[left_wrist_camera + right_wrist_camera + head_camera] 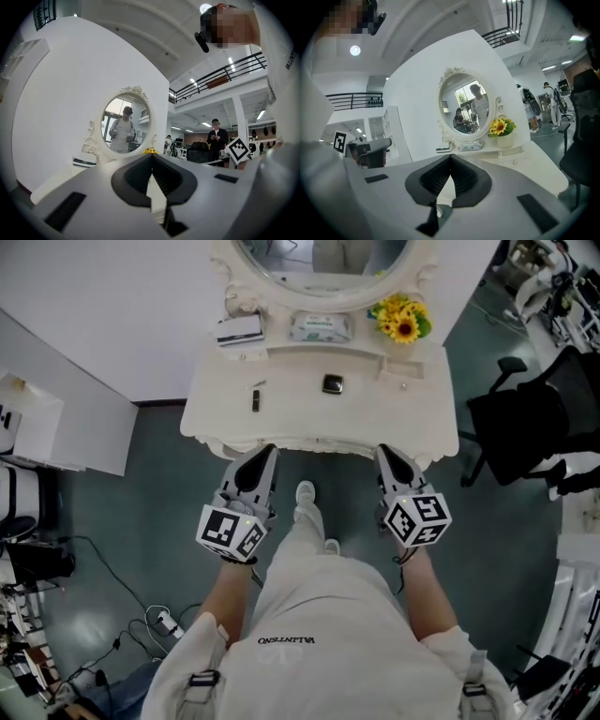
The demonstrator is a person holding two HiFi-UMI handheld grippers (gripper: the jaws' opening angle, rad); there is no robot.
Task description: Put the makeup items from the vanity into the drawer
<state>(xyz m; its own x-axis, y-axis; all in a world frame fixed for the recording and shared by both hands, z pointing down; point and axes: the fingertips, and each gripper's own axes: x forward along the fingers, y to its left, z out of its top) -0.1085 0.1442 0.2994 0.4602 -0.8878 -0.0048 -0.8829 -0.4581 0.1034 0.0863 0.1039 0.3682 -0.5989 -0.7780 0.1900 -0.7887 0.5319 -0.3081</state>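
I hold my left gripper (266, 456) and right gripper (385, 454) just off the counter's (394, 418) front edge. The fingers (255, 470) of both are pressed together and grip nothing, likely poised for a first reach. The dark compact (332, 383) lies mid-counter and a dark tube (254, 400) lies nearer the left edge, both untouched.

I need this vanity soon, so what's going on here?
A person stands at the vanity with a gripper in each hand. The left gripper and right gripper are both shut and empty, held near its front edge. A dark stick and a compact lie untouched on top.
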